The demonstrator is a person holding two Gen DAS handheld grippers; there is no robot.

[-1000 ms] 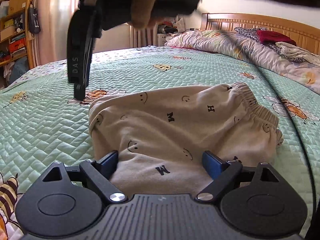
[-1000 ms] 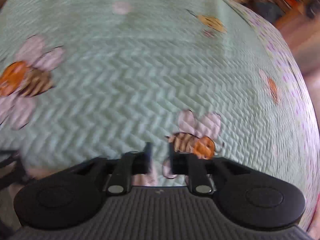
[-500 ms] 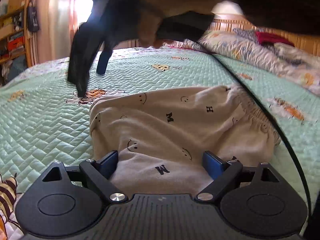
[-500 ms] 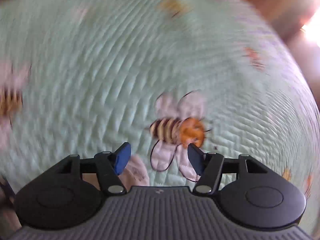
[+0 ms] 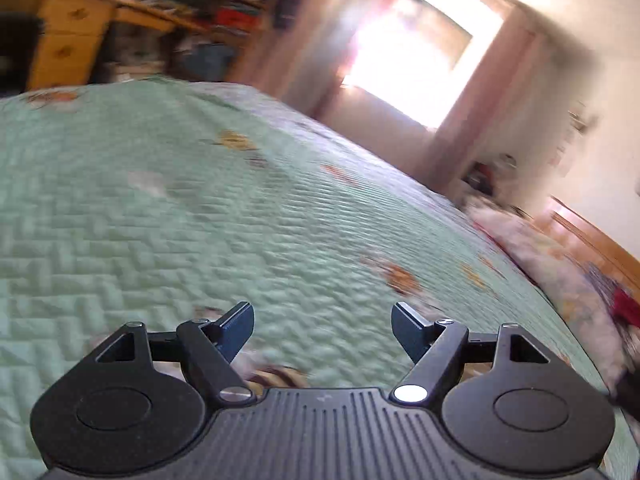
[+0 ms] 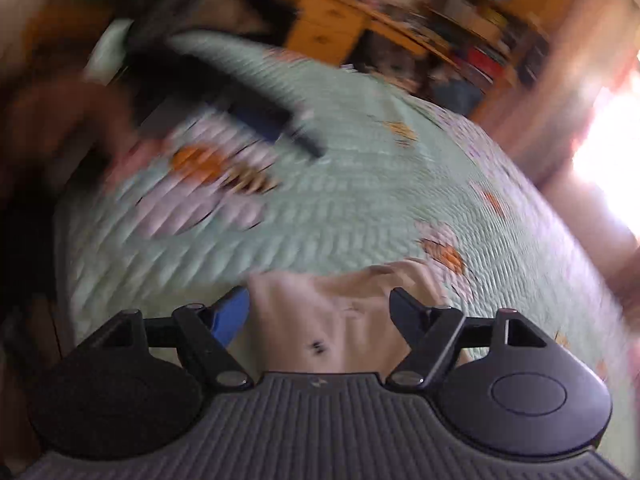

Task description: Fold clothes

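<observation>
both frames motion-blurred. left tool [image 5: 322, 322] is spread wide with nothing between the fingers, held over the mint-green quilted bedspread [image 5: 160, 240]; only quilt and its faint bee/flower prints show ahead of it, no garment in this view. a striped bee print [image 5: 280, 376] sits just under the tool body. background of the left view: wooden shelving with drawers [image 5: 68, 36] upper left, bright window [image 5: 420, 64] with pinkish curtains, floral pillow [image 5: 552, 264] and wooden headboard [image 5: 592, 236] at right. right tool [image 6: 319, 316] is also spread wide, gripping nothing; the beige printed garment [image 6: 344, 308] lies on the bedspread [image 6: 360, 208] directly ahead, in line with the gap between the fingers, a small dark print mark visible on it. can't tell if the fingers touch the fabric. in the right view the other tool shows as a dark blurred shape with a blue pad [image 6: 256, 120] upper left, above a large bee print [image 6: 224, 172], with a hand [image 6: 60, 120] blurred behind it. orange wooden shelves [image 6: 400, 20] cross the top.
</observation>
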